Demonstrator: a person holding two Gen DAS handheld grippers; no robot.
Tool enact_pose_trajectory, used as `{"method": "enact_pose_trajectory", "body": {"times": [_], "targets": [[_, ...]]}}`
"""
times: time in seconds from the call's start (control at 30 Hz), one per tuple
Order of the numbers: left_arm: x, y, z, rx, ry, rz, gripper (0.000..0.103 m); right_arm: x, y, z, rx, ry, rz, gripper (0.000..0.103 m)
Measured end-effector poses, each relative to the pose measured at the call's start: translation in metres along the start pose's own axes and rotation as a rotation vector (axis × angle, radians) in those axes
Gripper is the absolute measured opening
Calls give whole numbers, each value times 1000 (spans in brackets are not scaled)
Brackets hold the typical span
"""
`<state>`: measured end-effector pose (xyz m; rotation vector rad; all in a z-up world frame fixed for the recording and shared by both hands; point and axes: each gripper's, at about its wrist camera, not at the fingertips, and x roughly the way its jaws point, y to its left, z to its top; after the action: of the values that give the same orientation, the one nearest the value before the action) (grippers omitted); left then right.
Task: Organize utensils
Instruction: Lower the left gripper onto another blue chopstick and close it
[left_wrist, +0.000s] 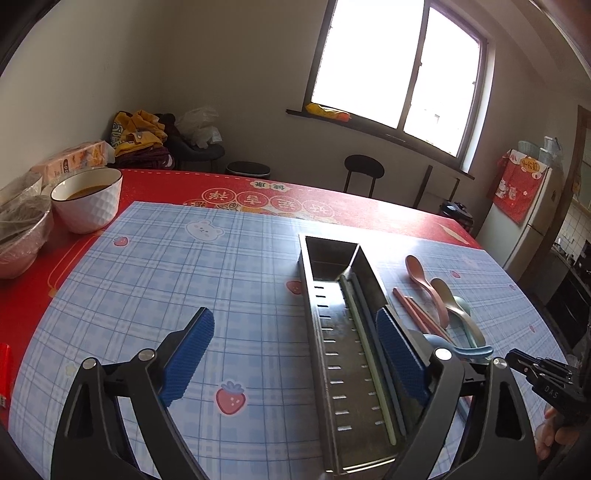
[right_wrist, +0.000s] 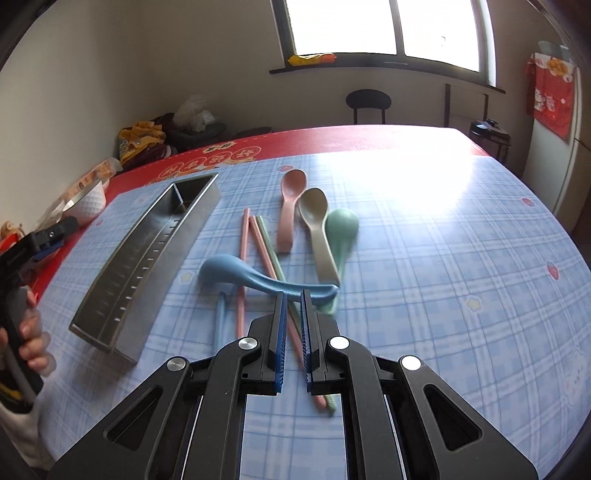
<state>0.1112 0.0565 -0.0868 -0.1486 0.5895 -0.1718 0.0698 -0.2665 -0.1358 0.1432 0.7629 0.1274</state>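
A long metal tray (left_wrist: 310, 295) (right_wrist: 147, 258) lies on the blue checked mat with a green chopstick (left_wrist: 364, 332) and a dark one inside. My left gripper (left_wrist: 295, 354) is open over the tray's near end, its right pad by the right wall and nothing pressed. To the right of the tray lie a pink spoon (right_wrist: 291, 188), a beige spoon (right_wrist: 314, 210), a green spoon (right_wrist: 341, 221), pink chopsticks (right_wrist: 243, 251) and a green chopstick (right_wrist: 266, 236). My right gripper (right_wrist: 293, 295) is shut on the handle of the blue spoon (right_wrist: 221, 269), whose bowl points toward the tray.
A white bowl (left_wrist: 86, 199) with brown liquid, a wrapped bowl (left_wrist: 18, 236) and a tissue pack (left_wrist: 74, 158) crowd the table's far left corner. A red object (left_wrist: 3, 369) lies at the left edge. A black chair (right_wrist: 367, 101) stands beyond the table.
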Motion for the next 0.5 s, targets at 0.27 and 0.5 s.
{"method": "enact_pose_trajectory", "body": {"times": [0.27, 0.5], "targets": [[-24, -87, -18, 82, 48, -72, 48, -4, -16, -3, -24, -45, 9, 8], [-7, -152, -51, 164, 171, -115, 36, -5, -26, -5, -50, -68, 18, 8]]}}
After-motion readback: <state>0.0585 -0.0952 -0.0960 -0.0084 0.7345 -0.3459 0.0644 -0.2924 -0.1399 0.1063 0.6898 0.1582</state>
